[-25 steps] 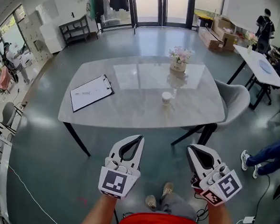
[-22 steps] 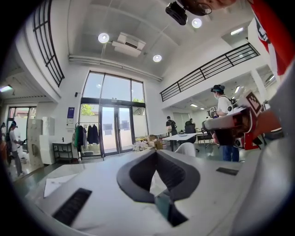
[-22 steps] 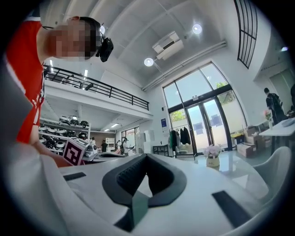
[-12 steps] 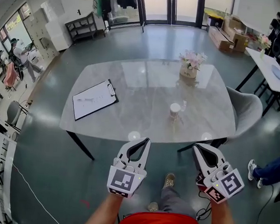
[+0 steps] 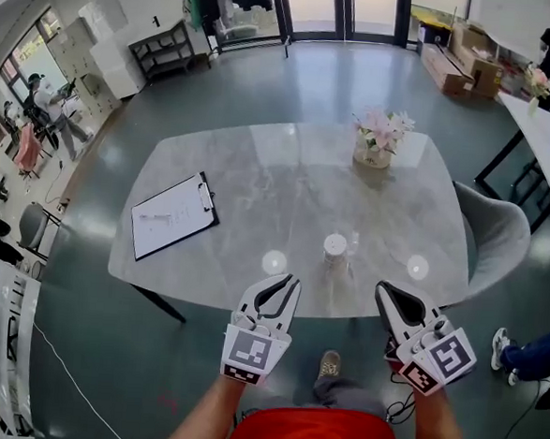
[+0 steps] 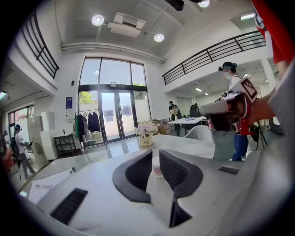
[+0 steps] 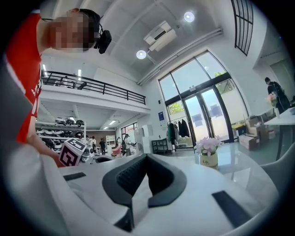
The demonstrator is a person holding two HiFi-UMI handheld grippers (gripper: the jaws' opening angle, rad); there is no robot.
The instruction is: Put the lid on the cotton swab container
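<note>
At the left of the table (image 5: 259, 175), a clipboard (image 5: 174, 218) lies well clear of the work. At lower centre, the left gripper (image 5: 287, 282) hangs over the table's near edge. Its jaws are opening, with a narrow gap and nothing held; its own view only shows the container far ahead through that gap. The container (image 5: 335, 251) stands upright just right of centre, close to the near edge and ahead of both grippers. A faint clear shape just beside its right side may be the lid, but it is too small to tell. Further up, a flower pot (image 5: 374, 148) sits near the far edge. At lower right, the right gripper (image 5: 386, 289) is closed and empty. The container looks like a small, light plastic tub, stiff yet likely to tip or slide on the glossy top. One gripper could steady its wall low down while the other takes the lid by its rim, gently, since thin plastic may flex or slip.
</note>
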